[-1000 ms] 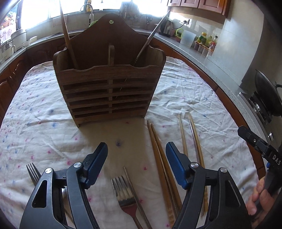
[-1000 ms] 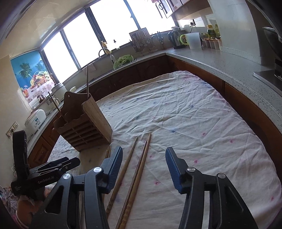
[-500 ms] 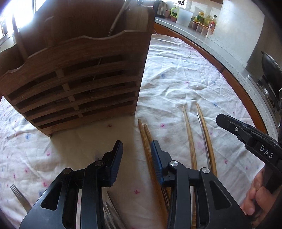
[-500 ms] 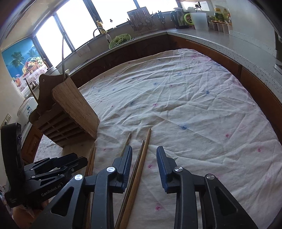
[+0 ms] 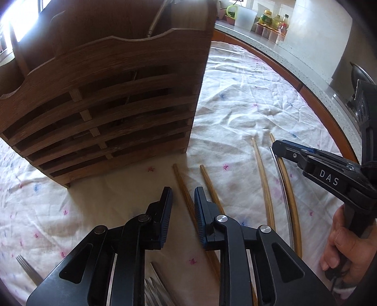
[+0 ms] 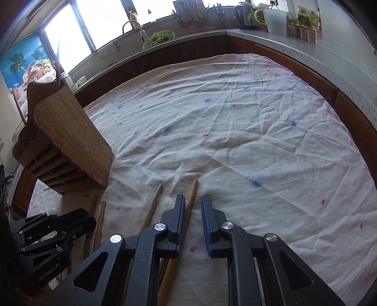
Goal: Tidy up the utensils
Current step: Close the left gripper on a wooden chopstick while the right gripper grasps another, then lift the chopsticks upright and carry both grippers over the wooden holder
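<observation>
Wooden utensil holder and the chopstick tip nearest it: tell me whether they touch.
Apart. The left wrist view shows a strip of shadowed tablecloth between the chopstick tip and the utensil holder base.

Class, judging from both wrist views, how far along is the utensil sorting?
Done: the slatted wooden holder already has a metal handle standing in it. In hand: the left gripper and right gripper, jaws just closing, each straddle a brown wooden chopstick; nothing lifted yet. Left: the other chopsticks and steel forks on the floral tablecloth.
</observation>
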Tool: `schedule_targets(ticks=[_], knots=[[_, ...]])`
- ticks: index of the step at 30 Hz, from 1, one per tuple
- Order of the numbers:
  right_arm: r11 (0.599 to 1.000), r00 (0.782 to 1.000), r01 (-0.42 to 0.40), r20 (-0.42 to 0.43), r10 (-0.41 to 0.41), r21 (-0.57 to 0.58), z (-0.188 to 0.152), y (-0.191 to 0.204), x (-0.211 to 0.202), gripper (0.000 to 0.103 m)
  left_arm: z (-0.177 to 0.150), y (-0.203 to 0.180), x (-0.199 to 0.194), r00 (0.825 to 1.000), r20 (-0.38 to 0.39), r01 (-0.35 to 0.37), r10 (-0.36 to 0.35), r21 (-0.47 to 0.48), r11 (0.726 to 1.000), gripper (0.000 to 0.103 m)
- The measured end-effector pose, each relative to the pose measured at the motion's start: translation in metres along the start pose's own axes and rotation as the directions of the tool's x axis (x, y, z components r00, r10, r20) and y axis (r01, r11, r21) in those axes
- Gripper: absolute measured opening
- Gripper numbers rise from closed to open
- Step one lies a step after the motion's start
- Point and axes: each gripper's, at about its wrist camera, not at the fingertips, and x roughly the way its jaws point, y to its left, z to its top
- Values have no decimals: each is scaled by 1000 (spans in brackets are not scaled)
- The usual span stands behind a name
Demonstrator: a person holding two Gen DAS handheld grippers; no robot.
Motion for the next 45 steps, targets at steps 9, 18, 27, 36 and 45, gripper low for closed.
schedule_targets(ticks=[9,18,27,36,45], knots=[[997,999,45,19,-44,-58,5,12,9,6,-2,-17,1,997,42,-61,59,68,996,9],[998,995,-64,82,62,24,2,4,-34,5,-5,-1,-37,994,99,45,-44,-5,999,7],[991,971,-135,200,130,14,2,13,-108,5,-20,15,-115,965,227,137,-128,-25,990,6],[985,942,-168,291,168,-25,-12,27,-169,5,-37,18,-179,926,338,185,-167,-22,982,5],[984,911,-167,371,181,-69,-21,39,-217,5,-58,16,-220,884,438,191,-163,-19,981,5]])
